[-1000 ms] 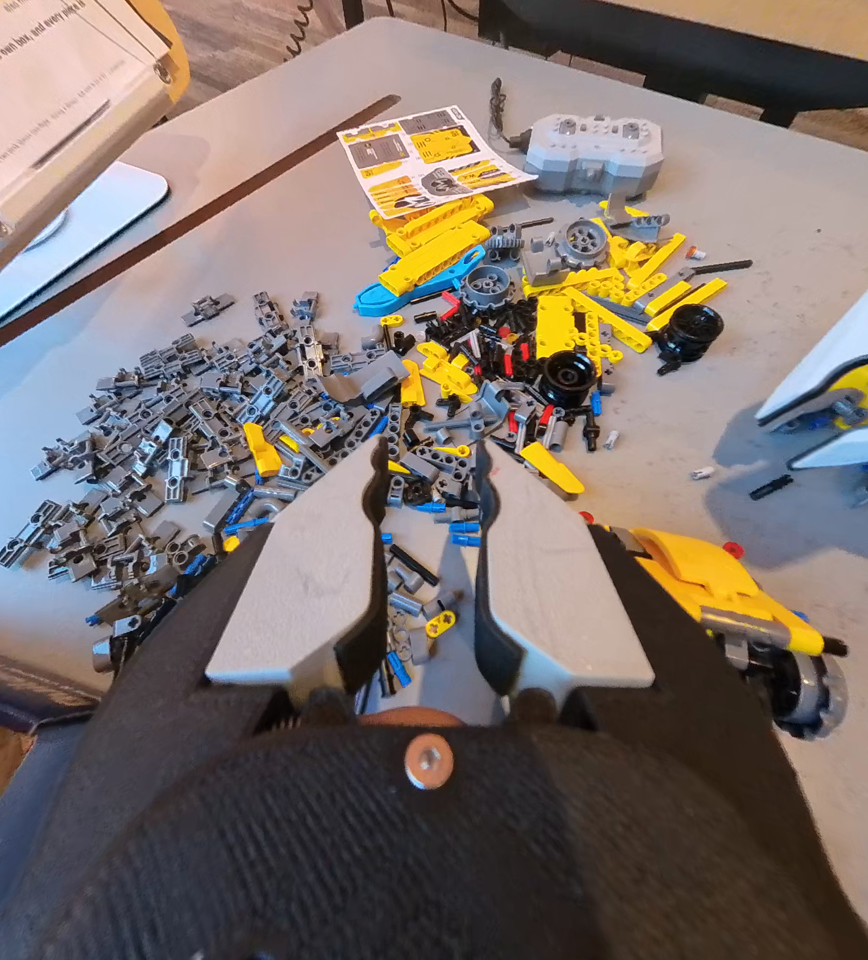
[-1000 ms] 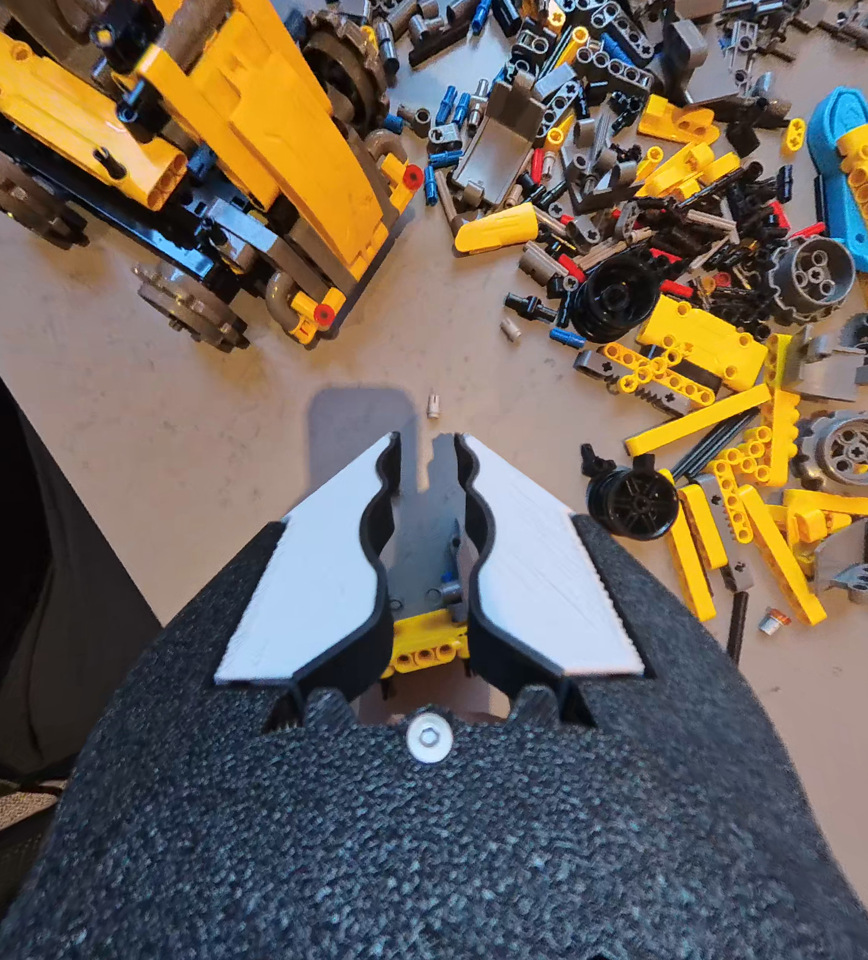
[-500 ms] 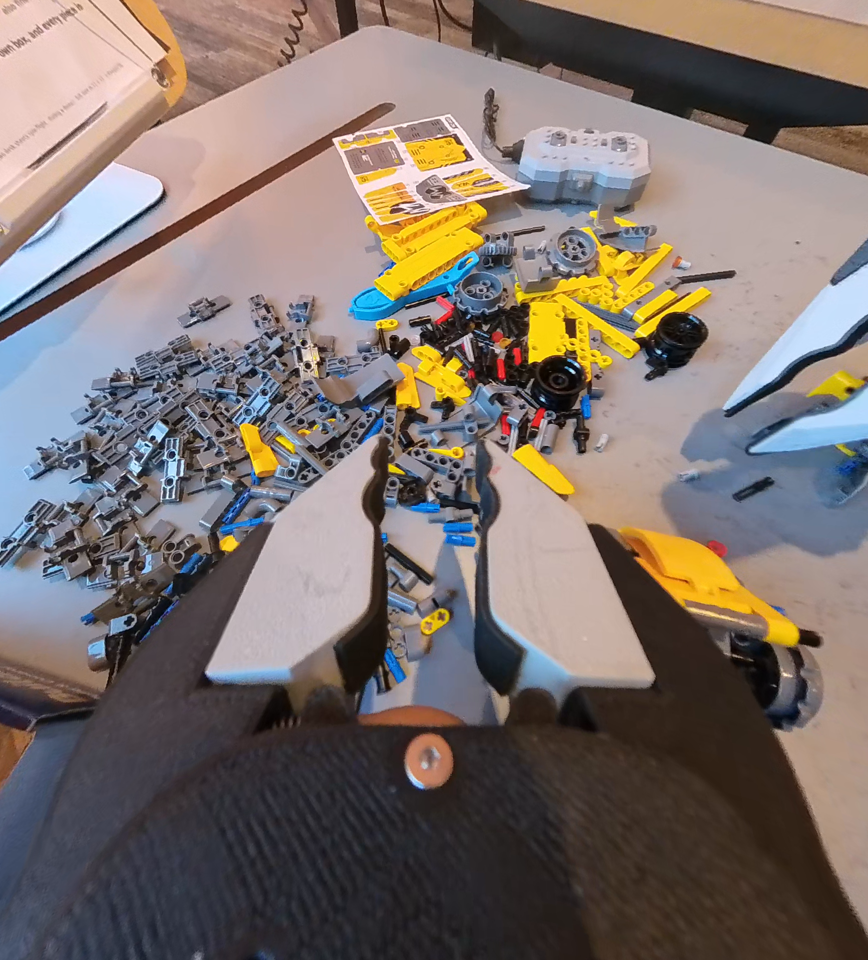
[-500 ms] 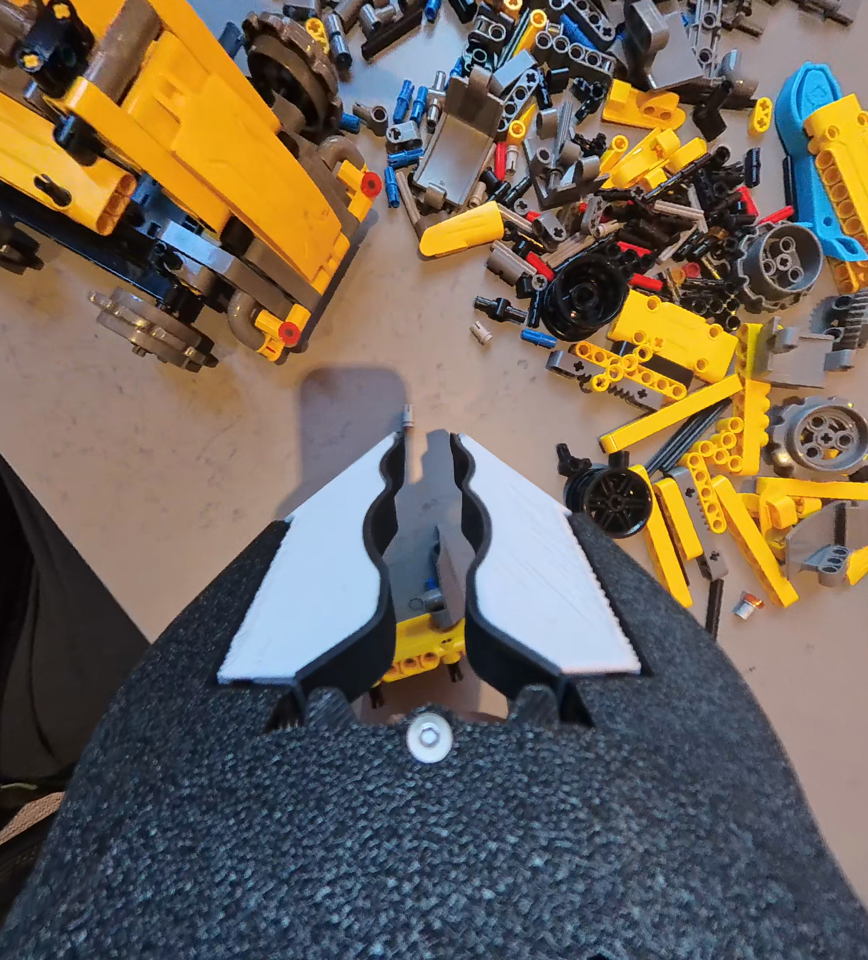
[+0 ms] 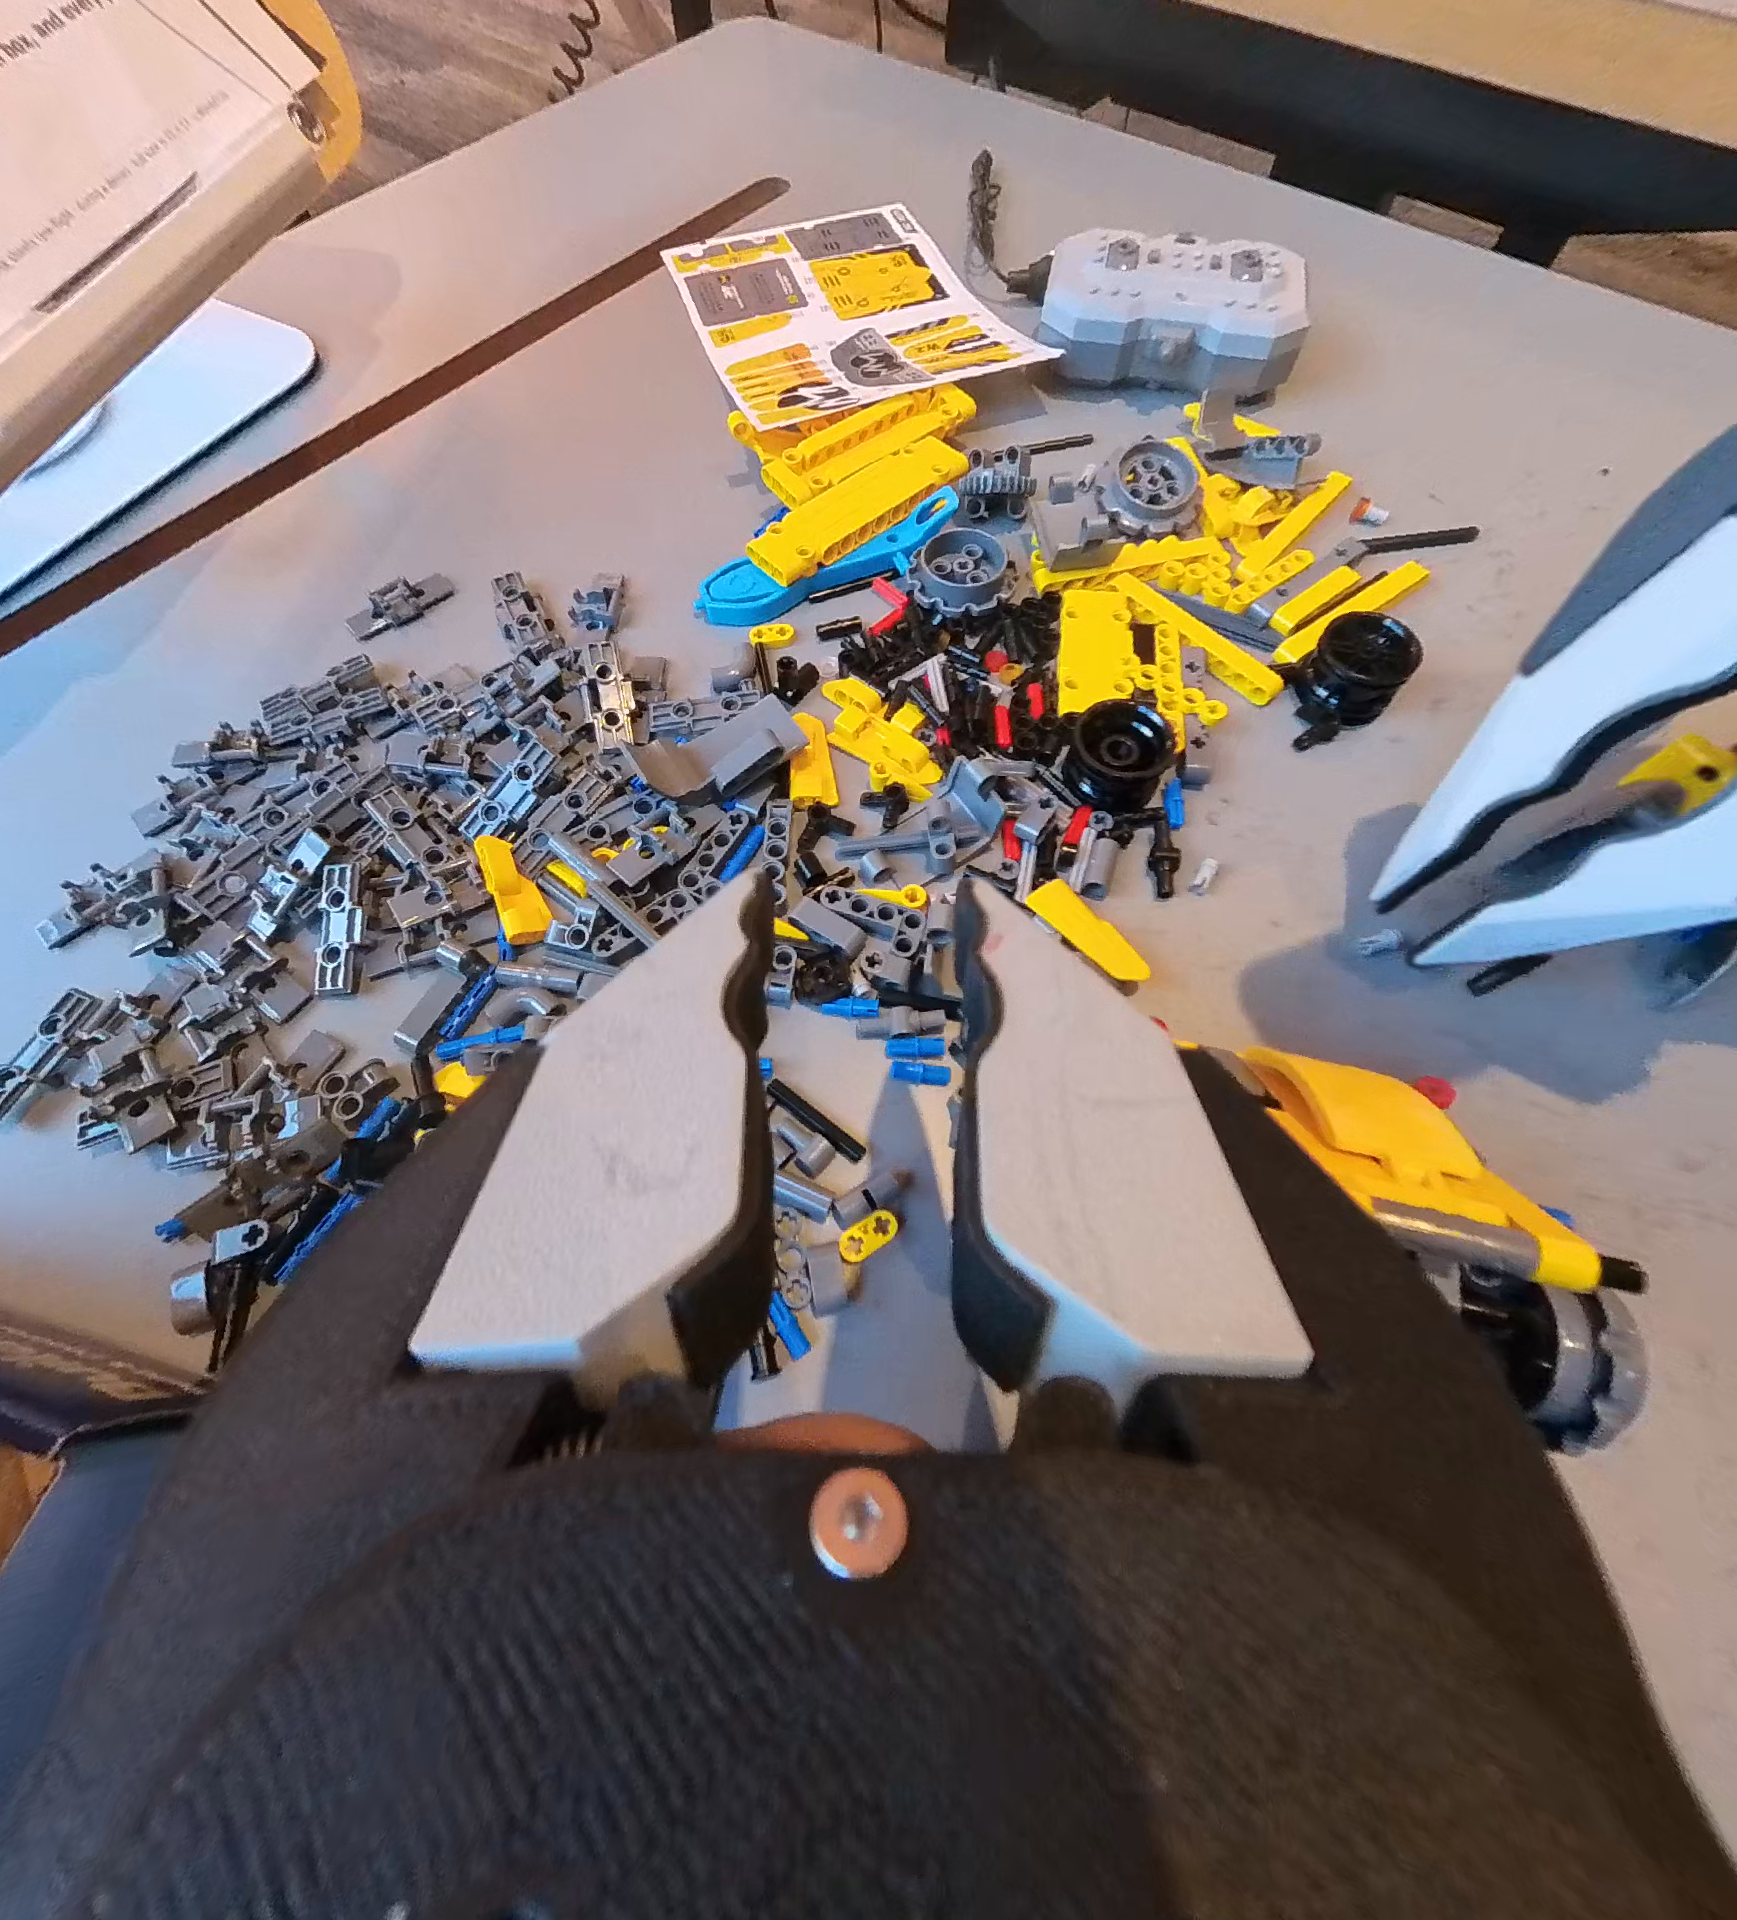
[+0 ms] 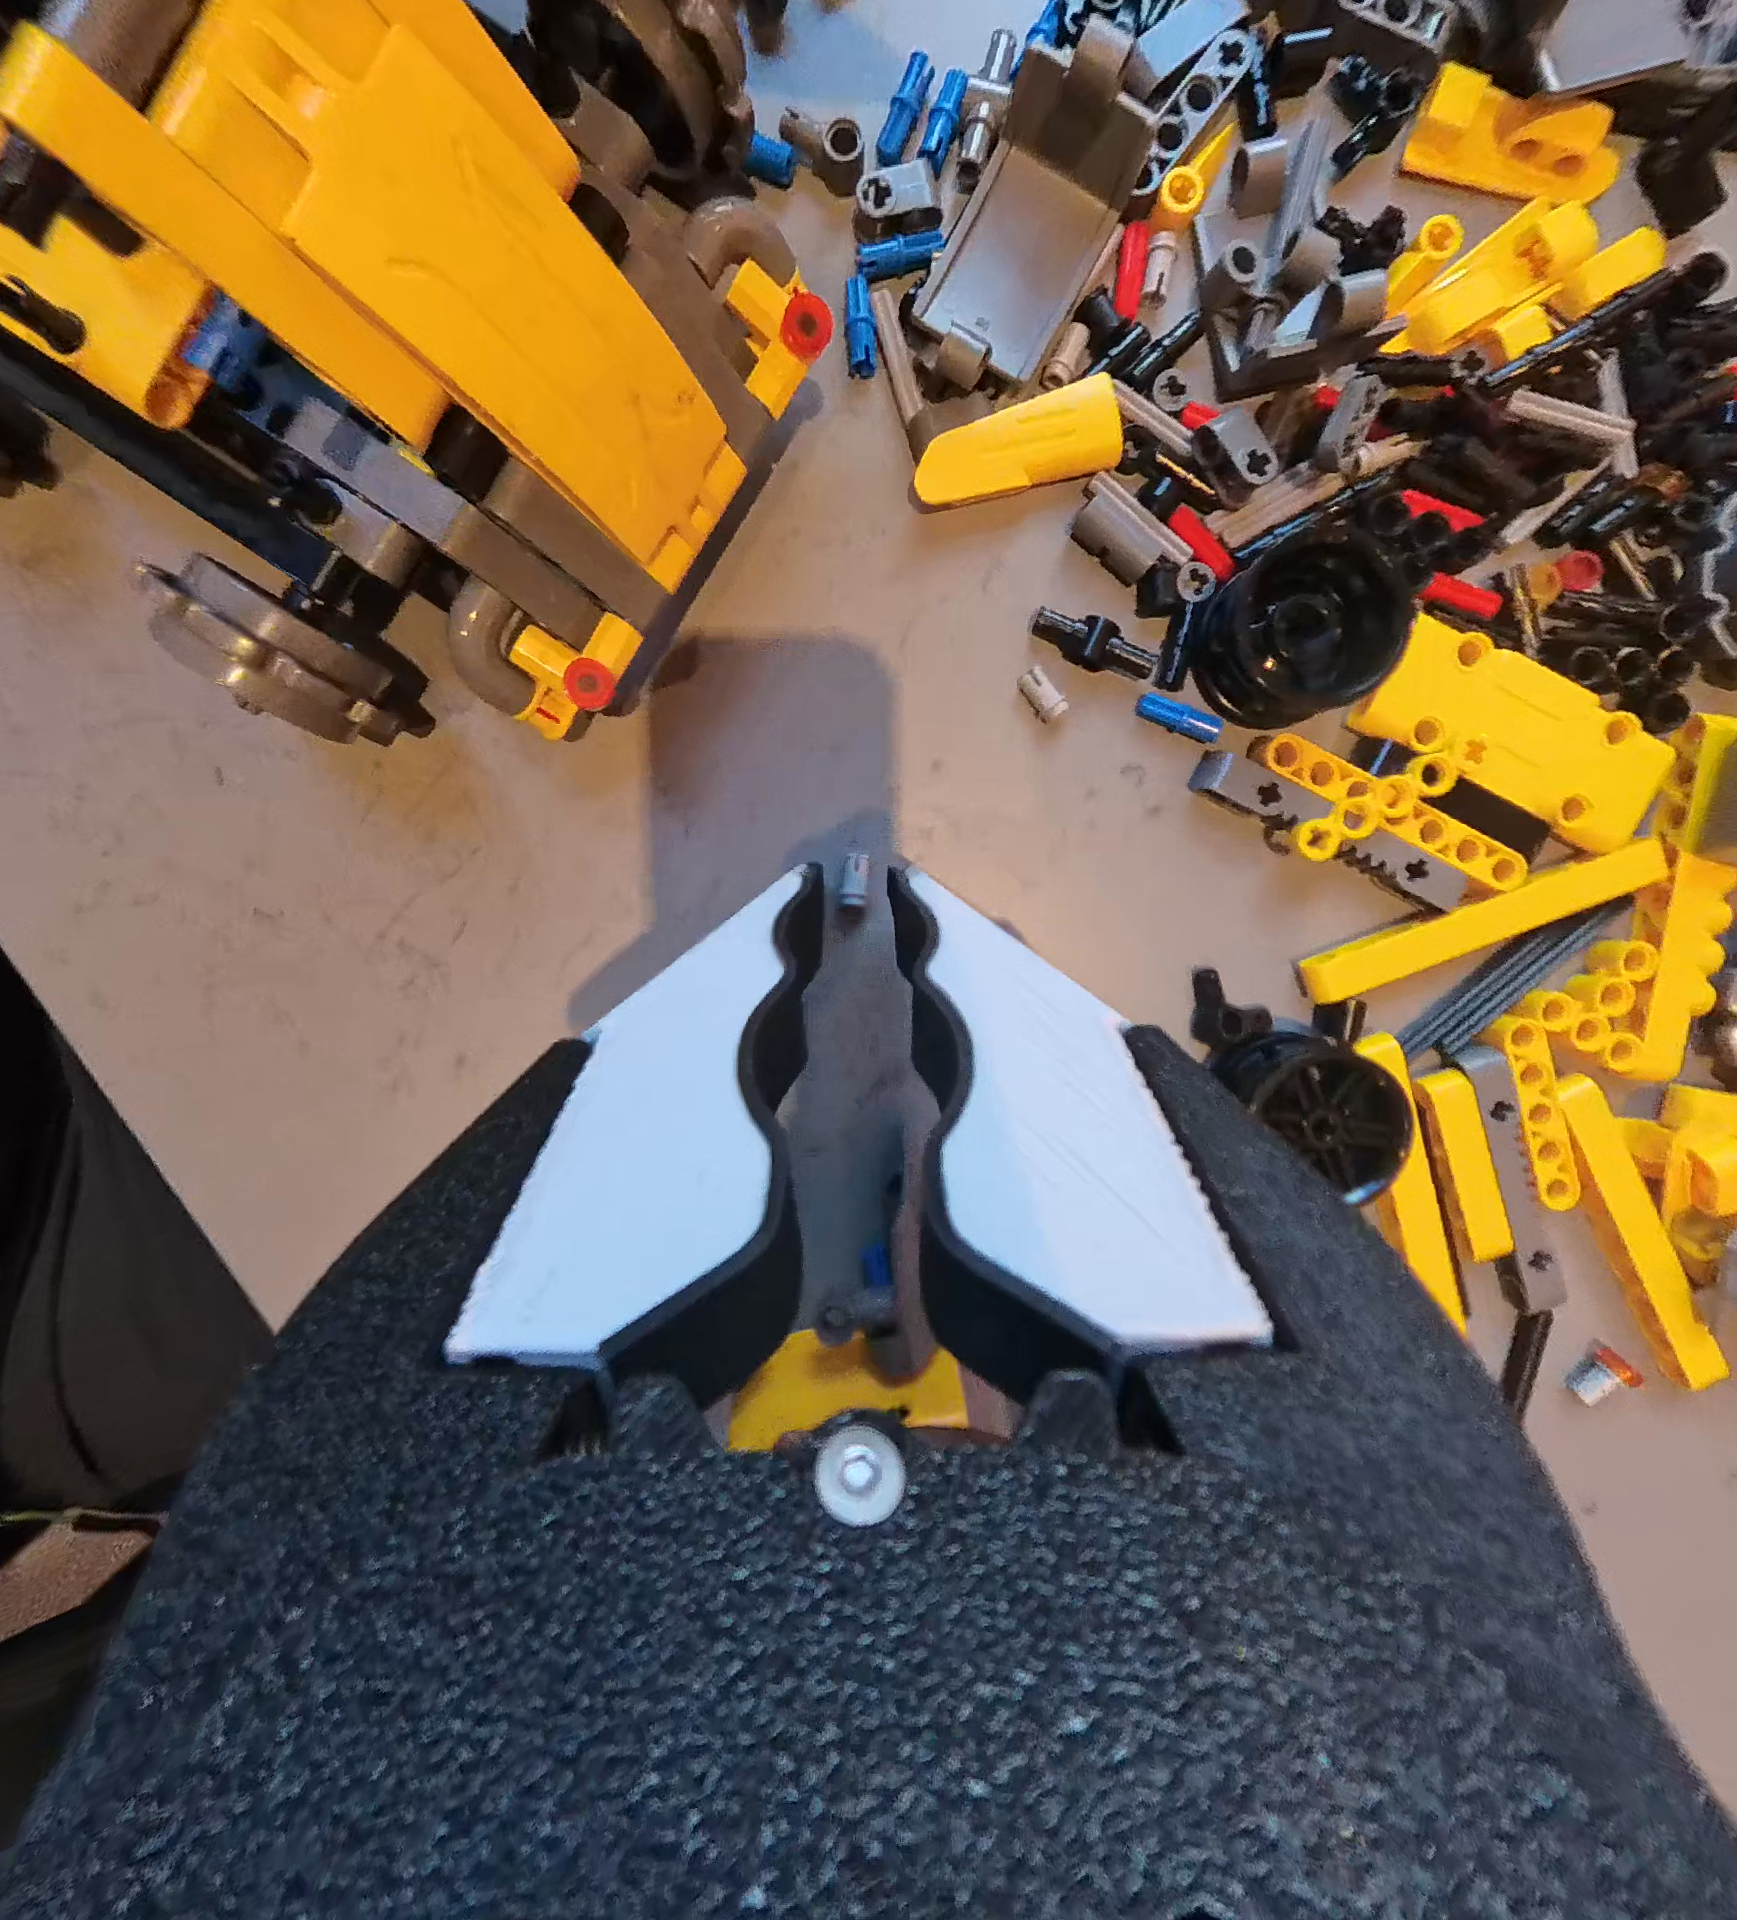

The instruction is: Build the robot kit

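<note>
My left gripper (image 5: 859,914) is open and empty. It hovers over the near edge of a pile of loose grey, blue and black building pieces (image 5: 324,883). My right gripper (image 6: 851,883) is nearly closed, low over the bare table (image 6: 324,883). It holds a grey-and-yellow piece (image 6: 848,1371) deep between its fingers. A small grey pin (image 6: 851,881) lies on the table right between its fingertips. I cannot tell if they touch it. The right gripper (image 5: 1396,925) and the pin (image 5: 1378,943) also show in the left wrist view.
A part-built yellow vehicle (image 6: 428,312) stands left of the right gripper and also shows in the left wrist view (image 5: 1383,1153). Yellow beams, black wheels (image 6: 1300,634) and pins lie to its right. At the back are a sticker sheet (image 5: 843,301), a grey battery box (image 5: 1170,301) and a paper stand (image 5: 64,208). The grippers' ends are close to 15 cm from one another.
My right gripper has moved forward over the table, so the small grey pin that lay ahead is now between its tips. My left gripper has hardly moved.
</note>
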The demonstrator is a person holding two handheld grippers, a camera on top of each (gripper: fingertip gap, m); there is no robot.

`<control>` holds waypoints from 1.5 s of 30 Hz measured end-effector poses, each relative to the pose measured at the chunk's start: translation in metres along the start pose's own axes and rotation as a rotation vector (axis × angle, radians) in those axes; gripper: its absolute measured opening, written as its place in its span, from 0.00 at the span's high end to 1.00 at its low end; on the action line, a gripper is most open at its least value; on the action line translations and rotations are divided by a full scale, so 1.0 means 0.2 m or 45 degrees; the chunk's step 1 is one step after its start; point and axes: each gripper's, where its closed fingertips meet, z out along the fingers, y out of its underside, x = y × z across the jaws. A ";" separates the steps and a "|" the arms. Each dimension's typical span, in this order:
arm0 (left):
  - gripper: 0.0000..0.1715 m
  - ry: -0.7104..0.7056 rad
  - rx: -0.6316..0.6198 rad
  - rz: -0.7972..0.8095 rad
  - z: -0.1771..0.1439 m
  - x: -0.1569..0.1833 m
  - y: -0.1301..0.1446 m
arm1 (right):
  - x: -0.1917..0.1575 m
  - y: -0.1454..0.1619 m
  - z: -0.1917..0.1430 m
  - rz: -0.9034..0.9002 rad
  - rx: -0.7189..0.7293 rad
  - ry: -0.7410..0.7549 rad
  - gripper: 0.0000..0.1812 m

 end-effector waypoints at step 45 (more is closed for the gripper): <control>0.84 -0.140 0.008 0.022 -0.10 -0.21 0.05 | 0.22 -0.46 0.05 0.036 0.217 0.020 0.92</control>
